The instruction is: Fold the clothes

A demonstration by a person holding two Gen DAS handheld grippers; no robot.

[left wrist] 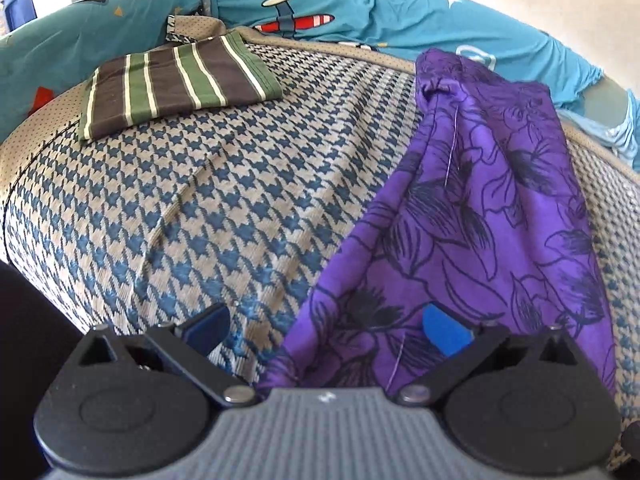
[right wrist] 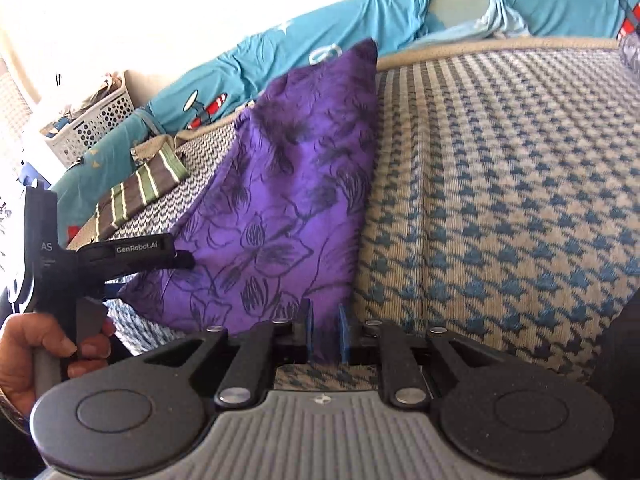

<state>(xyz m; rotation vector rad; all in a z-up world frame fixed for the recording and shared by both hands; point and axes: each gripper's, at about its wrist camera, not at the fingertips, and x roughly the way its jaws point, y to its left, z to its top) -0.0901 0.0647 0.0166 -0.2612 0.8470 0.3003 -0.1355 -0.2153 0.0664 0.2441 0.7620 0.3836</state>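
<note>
A purple cloth with dark flower outlines (left wrist: 480, 208) lies in a long strip on the houndstooth bed cover (left wrist: 200, 208). My left gripper (left wrist: 326, 330) is open wide at the strip's near end. Its right finger (left wrist: 444, 332) rests on the cloth and its left finger (left wrist: 208, 328) is over the bare cover. In the right wrist view the purple cloth (right wrist: 288, 200) runs away from me, and my right gripper (right wrist: 325, 332) is nearly closed, its blue pads pinching the near corner. The left gripper (right wrist: 180, 260) touches the cloth's left edge, held by a person's hand (right wrist: 48, 348).
A folded garment with brown and green stripes (left wrist: 176, 84) lies at the far left of the bed (right wrist: 140, 192). Teal bedding with aeroplane prints (left wrist: 360, 4) is bunched along the far edge. A white perforated basket (right wrist: 92, 124) stands beyond it. The houndstooth cover (right wrist: 500, 200) stretches away to the right.
</note>
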